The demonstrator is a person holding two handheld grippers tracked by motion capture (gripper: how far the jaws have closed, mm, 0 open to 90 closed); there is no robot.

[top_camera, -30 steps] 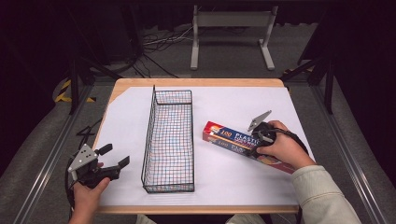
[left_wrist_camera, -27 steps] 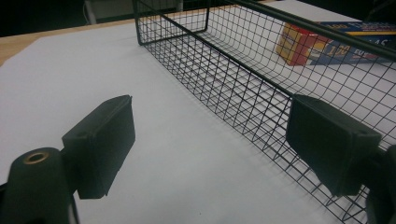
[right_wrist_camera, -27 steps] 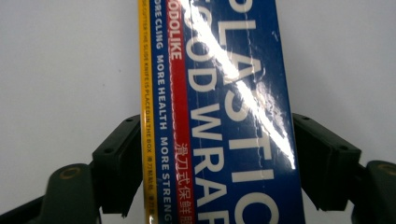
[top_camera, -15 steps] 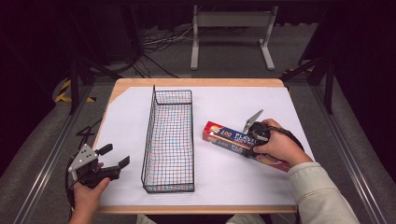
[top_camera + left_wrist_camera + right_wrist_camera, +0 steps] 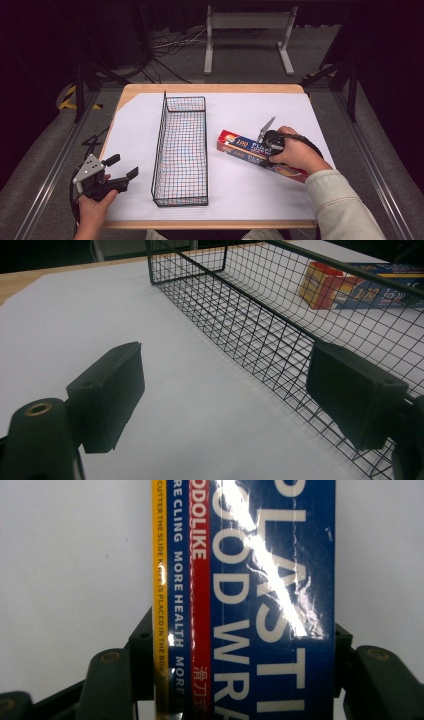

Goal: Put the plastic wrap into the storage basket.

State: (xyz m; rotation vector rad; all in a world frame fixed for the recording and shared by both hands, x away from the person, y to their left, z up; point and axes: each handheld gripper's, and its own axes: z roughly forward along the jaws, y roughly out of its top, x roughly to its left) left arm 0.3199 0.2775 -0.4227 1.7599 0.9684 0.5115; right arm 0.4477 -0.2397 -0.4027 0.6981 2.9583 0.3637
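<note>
A long blue, red and yellow plastic wrap box [image 5: 239, 147] lies at an angle on the white sheet, right of the wire basket [image 5: 165, 131]. My right gripper [image 5: 269, 152] comes down on the box from above. Its jaws have just been closing and now clamp both long sides of the box [image 5: 250, 580], which sits between them in the right gripper view [image 5: 241, 666]. My left gripper [image 5: 123, 166] rests open near the table's front left corner, nothing between its jaws [image 5: 240, 390]. It faces the basket's long side [image 5: 260, 325], with the box's end [image 5: 325, 285] visible beyond the mesh.
The black wire basket is long, narrow and empty, and runs front to back across the middle of the sheet [image 5: 240, 190]. A bare wooden table edge [image 5: 210, 224] lines the front. A metal stand [image 5: 247, 22] and cables lie on the floor behind.
The right hand has settled a little lower and leftward onto the box, and its jaws have closed on the box's sides. The left hand and the basket have not moved.
</note>
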